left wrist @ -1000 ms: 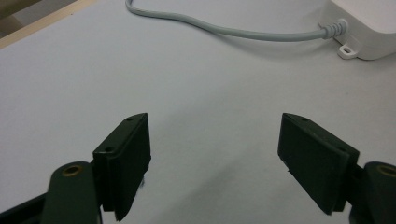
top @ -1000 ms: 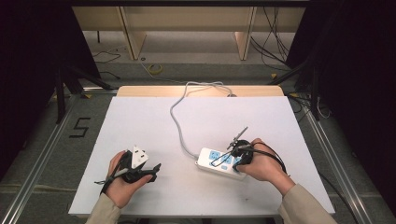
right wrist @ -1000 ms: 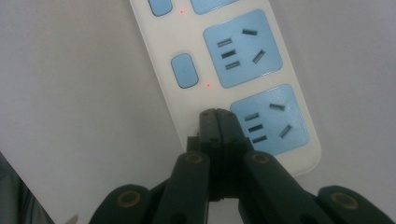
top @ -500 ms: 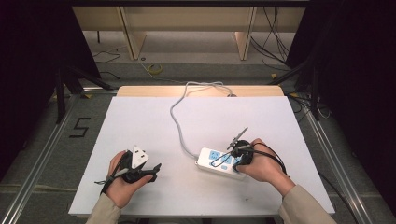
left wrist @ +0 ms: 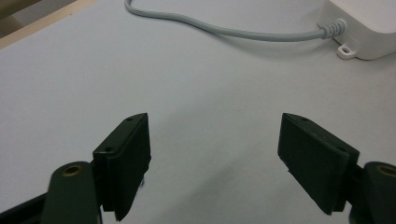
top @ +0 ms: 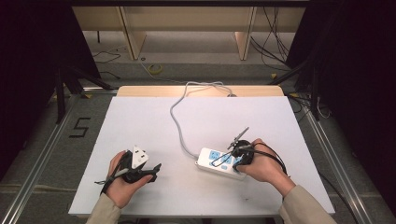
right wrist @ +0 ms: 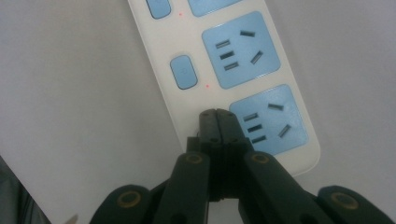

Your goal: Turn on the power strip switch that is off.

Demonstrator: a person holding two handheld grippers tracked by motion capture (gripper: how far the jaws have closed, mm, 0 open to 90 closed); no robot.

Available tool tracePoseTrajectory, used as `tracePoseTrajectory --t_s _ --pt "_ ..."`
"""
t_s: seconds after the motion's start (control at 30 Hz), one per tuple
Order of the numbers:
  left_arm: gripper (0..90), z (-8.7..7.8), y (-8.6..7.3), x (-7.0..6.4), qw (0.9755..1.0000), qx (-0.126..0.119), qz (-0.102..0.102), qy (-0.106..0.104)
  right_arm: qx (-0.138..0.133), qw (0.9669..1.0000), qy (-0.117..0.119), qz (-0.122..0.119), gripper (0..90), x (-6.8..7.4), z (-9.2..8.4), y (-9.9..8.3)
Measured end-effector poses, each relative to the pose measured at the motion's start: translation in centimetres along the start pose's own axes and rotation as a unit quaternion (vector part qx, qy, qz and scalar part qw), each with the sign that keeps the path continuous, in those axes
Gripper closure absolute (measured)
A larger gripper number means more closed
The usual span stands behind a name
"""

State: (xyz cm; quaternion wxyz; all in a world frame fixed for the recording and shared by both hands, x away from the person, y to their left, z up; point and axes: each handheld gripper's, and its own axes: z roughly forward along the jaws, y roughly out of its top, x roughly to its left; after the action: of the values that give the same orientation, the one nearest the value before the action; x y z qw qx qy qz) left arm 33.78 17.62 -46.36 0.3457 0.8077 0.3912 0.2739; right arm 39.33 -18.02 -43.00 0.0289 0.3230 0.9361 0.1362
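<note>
A person at a white table (top: pixel 154 116) is pressing the clenched, empty tips of the right gripper (right wrist: pixel 218 117) down onto a white power strip (top: pixel 219 163), at the spot beside the endmost blue socket (right wrist: pixel 268 121) where a switch button would sit in line with the blue switch button (right wrist: pixel 183 72) of the neighbouring socket; small red lights are glowing beside the sockets. The strip is lying on the near right part of the table, its grey cord (top: pixel 180 126) trailing away to the far edge. The left gripper (left wrist: pixel 215 154) is resting on the near left, well apart from the strip, its jaws spread wide and holding nothing. The step in hand is likely toggling that socket's switch; the next move probably calls for lifting the tips straight up without dragging the strip
</note>
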Motion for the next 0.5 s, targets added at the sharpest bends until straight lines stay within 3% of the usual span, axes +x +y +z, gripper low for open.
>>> tracePoseTrajectory --t_s 0.5 --pt "25.3 -0.01 0.0 -0.01 1.0 0.001 0.001 0.0 0.0 1.0 -0.006 -0.004 90.0 0.13 -0.15 -0.02"
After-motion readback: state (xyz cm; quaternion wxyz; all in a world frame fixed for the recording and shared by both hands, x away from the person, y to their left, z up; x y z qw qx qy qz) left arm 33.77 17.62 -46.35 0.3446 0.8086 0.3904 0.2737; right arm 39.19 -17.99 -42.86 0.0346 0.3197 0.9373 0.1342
